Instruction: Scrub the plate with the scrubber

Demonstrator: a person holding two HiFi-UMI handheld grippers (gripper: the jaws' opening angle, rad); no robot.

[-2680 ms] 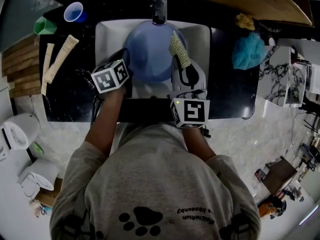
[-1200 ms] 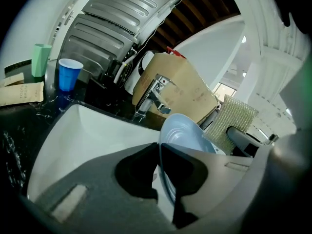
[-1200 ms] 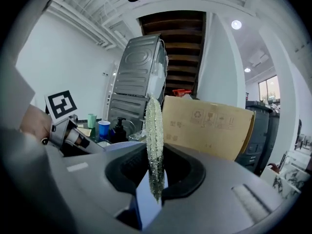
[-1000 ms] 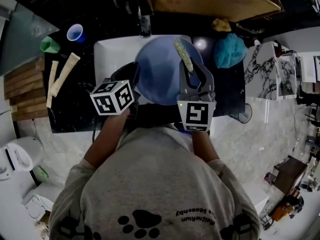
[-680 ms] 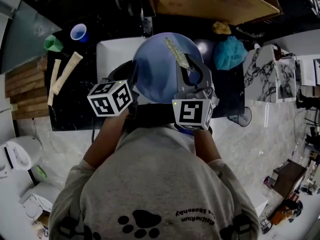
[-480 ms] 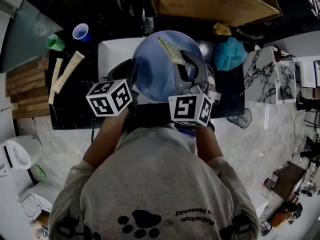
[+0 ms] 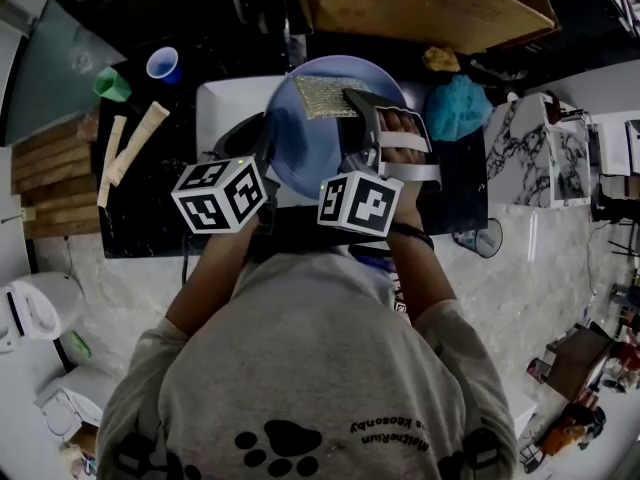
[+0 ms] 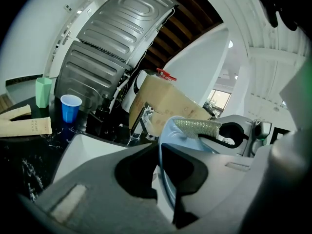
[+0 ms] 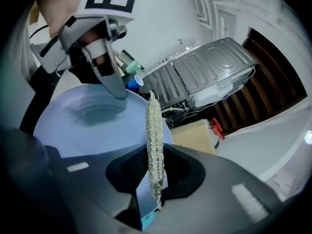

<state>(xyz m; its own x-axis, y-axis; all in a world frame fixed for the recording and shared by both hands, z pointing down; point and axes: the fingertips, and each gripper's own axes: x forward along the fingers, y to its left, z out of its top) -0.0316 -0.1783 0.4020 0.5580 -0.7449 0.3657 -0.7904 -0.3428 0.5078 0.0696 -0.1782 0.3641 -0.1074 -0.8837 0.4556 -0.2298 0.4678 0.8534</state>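
Closest in, the left gripper (image 7: 264, 140) is clamped on the near-left rim of the plate (image 7: 318, 143), its jaws pinched tight on that thin edge. It has hoisted the plate up off the floor of the sink (image 7: 222, 106), and the plate now hangs tilted over the sink's middle, its face up toward the person.

And there's the big change: the right gripper (image 7: 352, 100) has rolled right over! A moment ago the scrubber (image 7: 322, 96) stood edge-on along the plate's right side. Now it lies broadside across the plate's far rim, pinched at one end between the right jaws.

That reads as set-up done. The plate is steadied and the pad is turned face-on, apparently touching the surface, so proper scrubbing strokes can start from the far edge and work down.

Beyond, at the far left corner of the counter (image 7: 140, 218), the blue cup (image 7: 162, 64) sits out of the action.
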